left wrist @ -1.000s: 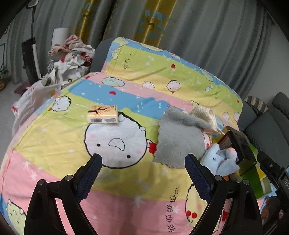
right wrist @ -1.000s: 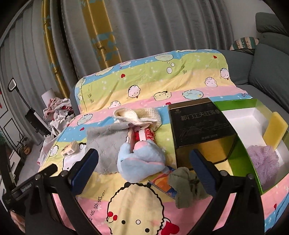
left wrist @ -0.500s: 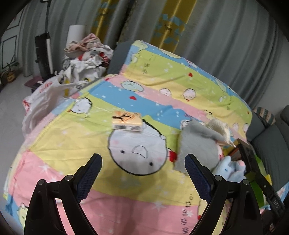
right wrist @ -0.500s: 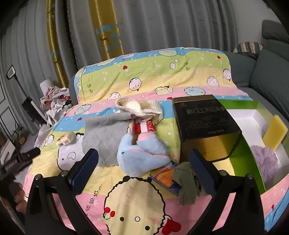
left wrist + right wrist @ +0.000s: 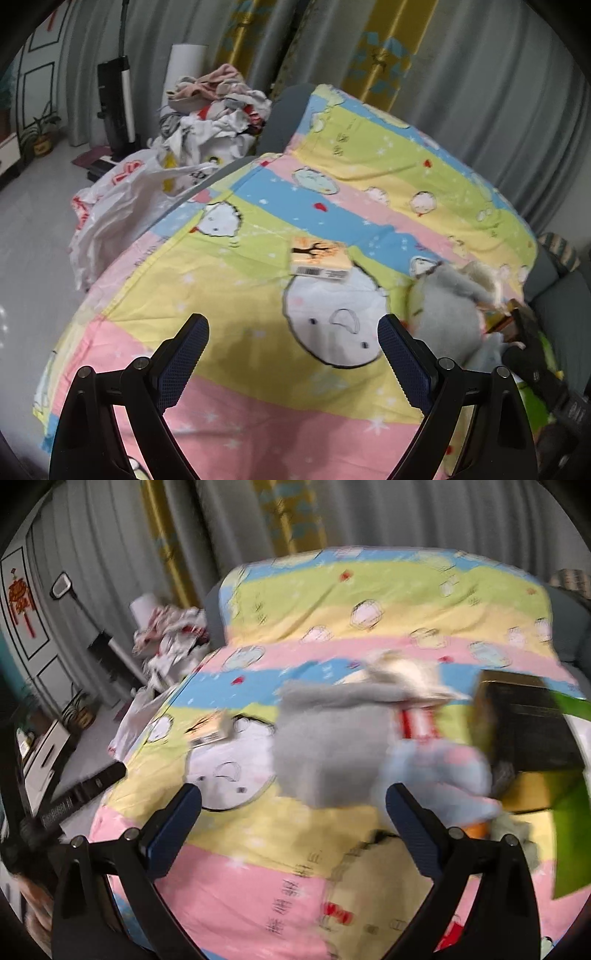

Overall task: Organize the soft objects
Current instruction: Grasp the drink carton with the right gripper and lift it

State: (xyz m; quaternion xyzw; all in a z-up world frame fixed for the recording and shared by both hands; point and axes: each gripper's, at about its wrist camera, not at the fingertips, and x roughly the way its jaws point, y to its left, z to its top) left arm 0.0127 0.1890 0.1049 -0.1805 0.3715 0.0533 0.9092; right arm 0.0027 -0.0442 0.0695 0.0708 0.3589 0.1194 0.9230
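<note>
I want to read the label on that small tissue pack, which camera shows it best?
The left wrist view: the tissue pack lies sharp there, tree print and barcode visible. In the right wrist view it is smeared by motion blur, off to the left.

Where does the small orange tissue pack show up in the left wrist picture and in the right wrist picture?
Left wrist: tissue pack at centre, above the big white cartoon face.
Right wrist: blurred, left of centre, left of the grey cloth.
Shared landmark: the white cartoon face.
</note>
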